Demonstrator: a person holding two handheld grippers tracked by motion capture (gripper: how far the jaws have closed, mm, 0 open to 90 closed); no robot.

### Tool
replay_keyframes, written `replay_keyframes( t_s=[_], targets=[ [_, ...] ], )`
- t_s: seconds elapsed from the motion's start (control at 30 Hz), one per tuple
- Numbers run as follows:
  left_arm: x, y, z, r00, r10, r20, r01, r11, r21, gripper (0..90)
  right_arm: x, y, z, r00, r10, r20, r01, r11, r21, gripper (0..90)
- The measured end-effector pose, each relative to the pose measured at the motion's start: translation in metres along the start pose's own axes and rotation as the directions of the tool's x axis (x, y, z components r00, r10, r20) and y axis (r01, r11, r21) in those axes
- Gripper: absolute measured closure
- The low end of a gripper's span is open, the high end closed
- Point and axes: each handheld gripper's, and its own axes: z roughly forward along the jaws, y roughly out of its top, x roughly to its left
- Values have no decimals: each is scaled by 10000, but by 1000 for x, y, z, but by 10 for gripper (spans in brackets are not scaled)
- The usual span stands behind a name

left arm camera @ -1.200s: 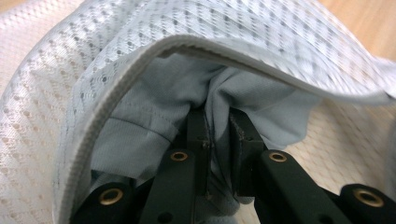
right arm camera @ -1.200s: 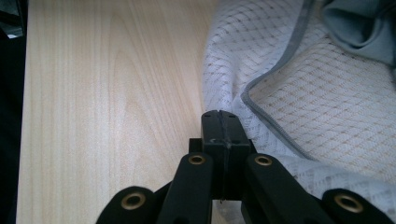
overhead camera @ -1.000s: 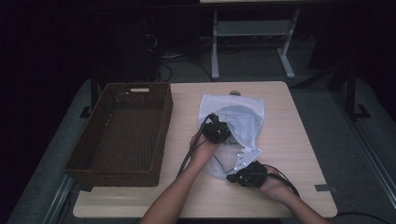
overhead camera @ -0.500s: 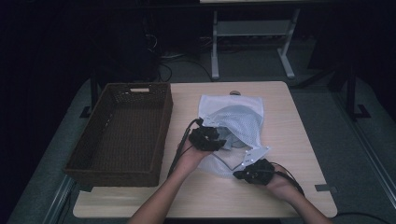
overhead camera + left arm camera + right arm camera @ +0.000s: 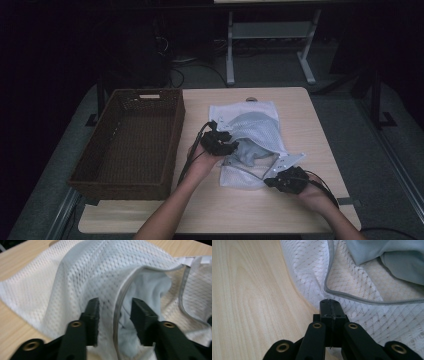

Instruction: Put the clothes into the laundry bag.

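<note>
Mesh laundry bag [image 5: 252, 132]: lies on your bench [image 5: 320, 120], right of the wicker basket [image 5: 132, 140].
Left tool [image 5: 113, 315]: jaws spread, just closing; bag's zipper rim stands between them.
Right tool [image 5: 331, 306]: pressed together, resting on the bag's near edge; whether it pinches mesh is unclear.
Grey garment [image 5: 397, 258]: inside the bag.

High view: fixed above the person's side, looks forward and down, far enough to take in the whole table [image 5: 310, 125], the basket [image 5: 130, 140] at left and floor beyond. Left gripper view: rides on the left gripper [image 5: 113, 315], very close, looks along its jaws into the mesh bag [image 5: 75, 272] opening. Right gripper view: rides on the right gripper [image 5: 331, 306], close, looks steeply down at tabletop and bag edge. All three share the bag (its grey-trimmed opening) and the cloth [image 5: 397, 257] inside.
</note>
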Motion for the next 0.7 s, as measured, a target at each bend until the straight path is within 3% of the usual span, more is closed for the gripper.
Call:
replay_keyframes(
  t_s=[0.13,0.33,0.4,0.43,0.57,0.6,0.63,0.7],
  targets=[
    [-2,3,1,9997,188,144,-187,9998,-41,865,0,-1,0,10000,52,-28,-52,10000,23,900],
    [-10,4,-9,9975,452,546,-444,9989,-165,885,0,-1,1,10000,80,22,-80,10000,-4,900],
    [-19,4,-19,9921,853,924,-833,9962,-249,884,0,0,2,9999,133,11,-133,9999,-34,900],
    [-19,4,-19,9921,853,924,-833,9962,-249,884,0,0,2,9999,133,11,-133,9999,-34,900],
    [-37,-3,-22,9733,1352,1857,-1383,9904,39,884,1,1,4,9999,140,10,-140,9999,-26,900],
    [-37,-3,-22,9733,1352,1857,-1383,9904,39,884,1,1,4,9999,140,10,-140,9999,-26,900],
    [-43,-9,-17,9663,1452,2128,-1547,9875,286,884,1,2,4,9998,173,21,-173,9998,-20,900],
    [-47,-16,-11,9614,1469,2327,-1638,9850,549,884,1,2,4,9999,167,34,-167,9999,-21,900]
  ],
)
